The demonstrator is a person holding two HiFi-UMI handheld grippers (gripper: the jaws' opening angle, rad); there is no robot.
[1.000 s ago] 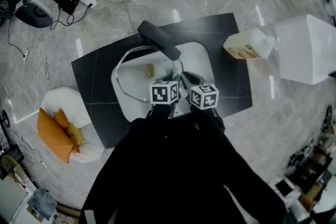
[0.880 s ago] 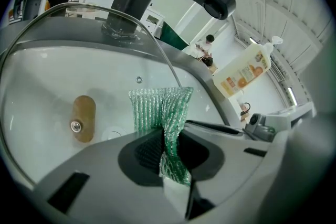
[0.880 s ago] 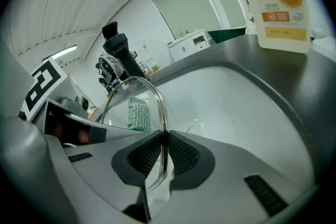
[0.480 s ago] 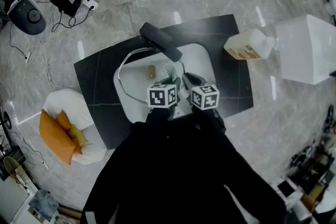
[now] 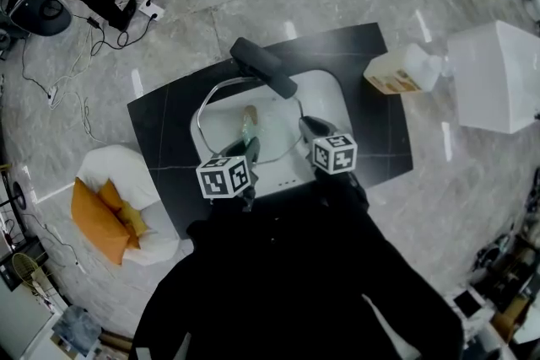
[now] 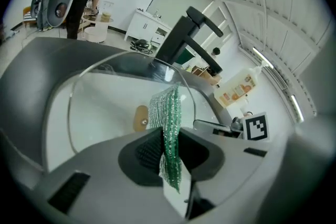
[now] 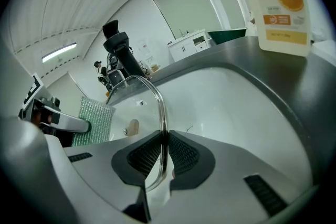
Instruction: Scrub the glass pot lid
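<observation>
Head view: pulled the left gripper [image 5: 247,149] back and to the left, and the sparkly green mesh scrub cloth [image 5: 245,131] with it. Round glass pot lid [image 5: 221,118] propped up in the white sink [image 5: 325,101], under the black tap [image 5: 263,67].

Left gripper view: shut tight on the green cloth [image 6: 167,113], lid [image 6: 105,97] just ahead; cannot tell if touching.

Right gripper view: right gripper [image 7: 161,159] pinched on the lid's metal rim [image 7: 161,113], holding it up. Probably between wipes, more scrubbing to come.
</observation>
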